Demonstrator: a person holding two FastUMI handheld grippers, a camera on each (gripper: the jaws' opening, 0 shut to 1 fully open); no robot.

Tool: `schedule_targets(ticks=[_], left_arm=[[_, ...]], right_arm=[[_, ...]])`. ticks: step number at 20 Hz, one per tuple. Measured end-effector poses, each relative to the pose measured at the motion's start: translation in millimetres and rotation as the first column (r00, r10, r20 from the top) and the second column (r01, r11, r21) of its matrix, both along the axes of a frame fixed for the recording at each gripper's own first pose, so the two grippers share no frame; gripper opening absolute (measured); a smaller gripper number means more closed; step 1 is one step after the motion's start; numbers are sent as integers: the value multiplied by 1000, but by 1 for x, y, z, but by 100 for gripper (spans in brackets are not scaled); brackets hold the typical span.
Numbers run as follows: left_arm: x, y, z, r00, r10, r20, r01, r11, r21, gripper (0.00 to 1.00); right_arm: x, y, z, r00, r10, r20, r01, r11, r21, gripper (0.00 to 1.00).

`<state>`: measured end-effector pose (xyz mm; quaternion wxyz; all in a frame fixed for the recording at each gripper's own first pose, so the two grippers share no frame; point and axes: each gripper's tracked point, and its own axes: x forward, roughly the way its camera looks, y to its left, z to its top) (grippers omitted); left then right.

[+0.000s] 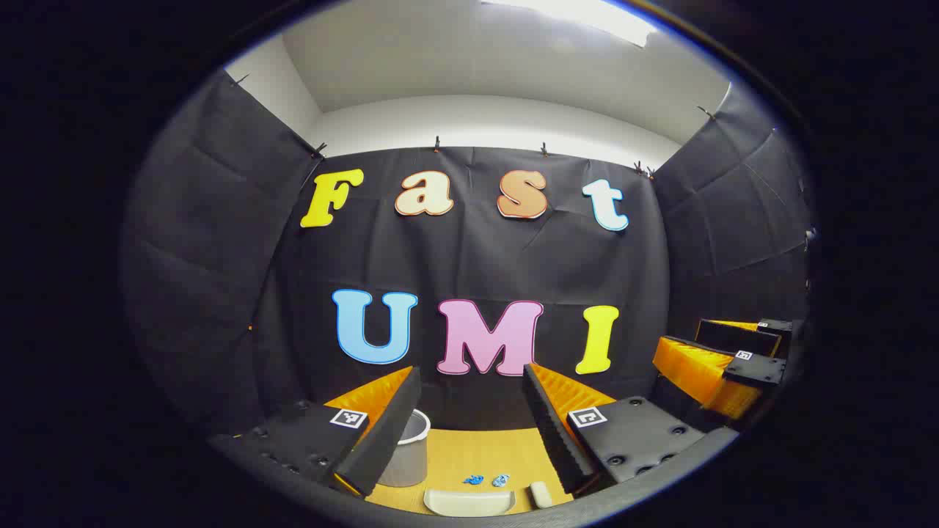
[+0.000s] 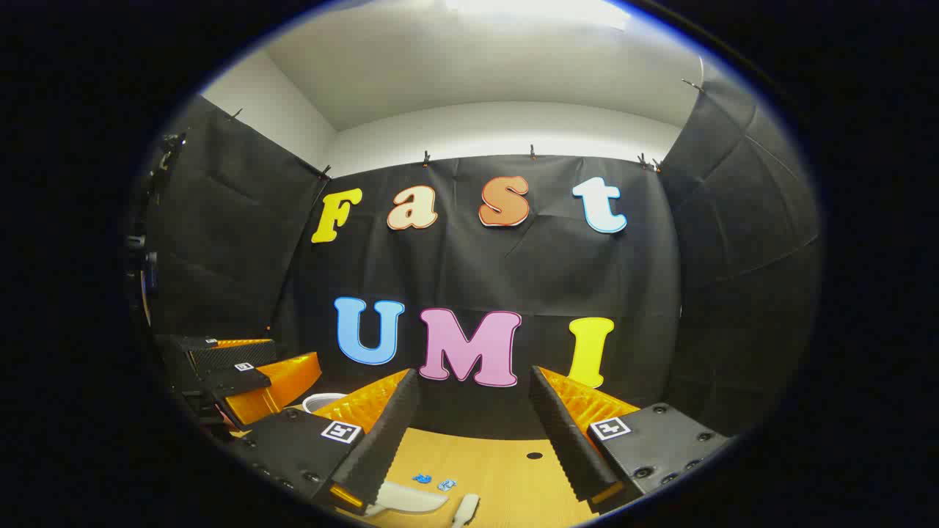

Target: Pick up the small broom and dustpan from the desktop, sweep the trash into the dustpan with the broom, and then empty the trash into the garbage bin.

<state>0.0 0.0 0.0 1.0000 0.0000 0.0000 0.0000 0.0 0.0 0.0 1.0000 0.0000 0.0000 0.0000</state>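
Two grippers: both hang above the bench (image 1: 469,455), fingers spread wide and grasping nothing.
Left gripper (image 1: 469,433): seen in the left gripper view with its fingers parted, framing the things below; it also shows at the left edge of the right gripper view.
Right gripper (image 2: 473,440): fingers likewise released, high over the bench; it appears at the right edge of the left gripper view.
Dustpan (image 1: 469,501): pale, lying flat at the near edge of the bench, untouched.
Small broom (image 1: 541,494): pale handle just beside the dustpan, to its right in the left gripper view; its bristles are not visible.
Trash (image 1: 486,480): two small blue scraps on the bench, just beyond the dustpan, close together.
Garbage bin (image 1: 407,458): grey, upright, on the bench left of the scraps, partly behind one left finger.
Step in hand: by my reading, the very start, the approach before any pickup.
Next move: likely both grippers must descend, one lining up on the dustpan's rim or handle, the other on the broom's handle, then close.
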Motion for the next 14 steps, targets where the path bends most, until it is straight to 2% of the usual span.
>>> schedule_targets(ticks=[10,14], left_arm=[[-6,-1,4,1000,-21,10,21,1000,16,80],[-7,-6,3,999,-49,12,49,999,-2,80]], right_arm=[[2,-10,-2,999,-52,2,52,997,-49,92],[-1,-13,-1,998,-69,-4,69,997,-30,92]])
